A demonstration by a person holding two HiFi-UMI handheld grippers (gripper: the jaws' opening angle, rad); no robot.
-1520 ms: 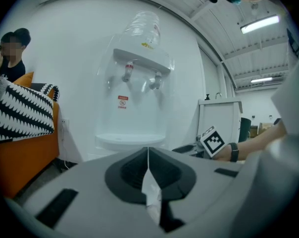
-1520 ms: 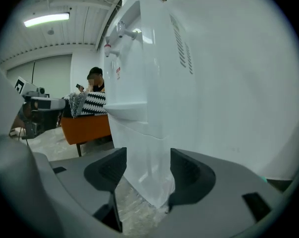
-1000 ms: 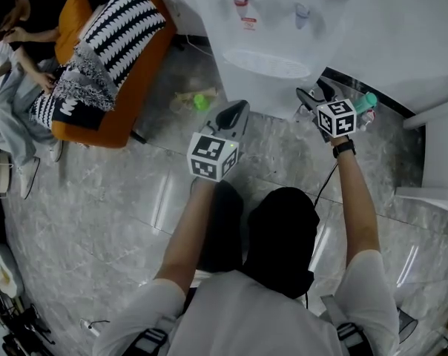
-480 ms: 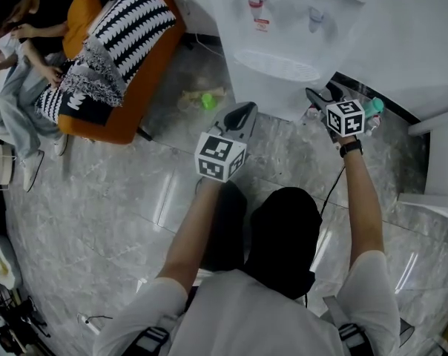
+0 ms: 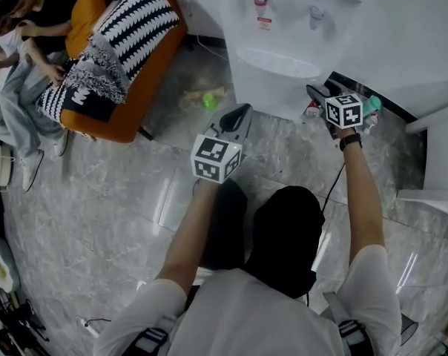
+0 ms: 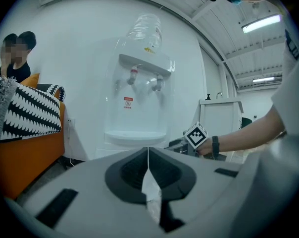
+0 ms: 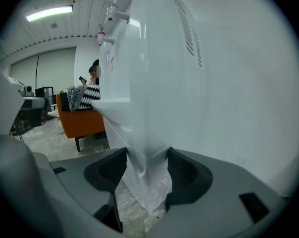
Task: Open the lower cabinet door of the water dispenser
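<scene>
Head view: the right hand-held gripper (image 5: pixel 318 93) sits at the right side of the water dispenser (image 5: pixel 283 21), far ahead. The left hand-held gripper (image 5: pixel 236 116) hangs nearer.

Left gripper view: its jaws are pressed together, empty.

Right gripper view: the spread jaws have just been closing round the dispenser's lower front corner (image 7: pixel 142 172), probably to catch the door edge.

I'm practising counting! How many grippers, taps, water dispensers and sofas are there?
Grippers: 2
Taps: 2
Water dispenser: 1
Sofa: 1
Total: 6
</scene>
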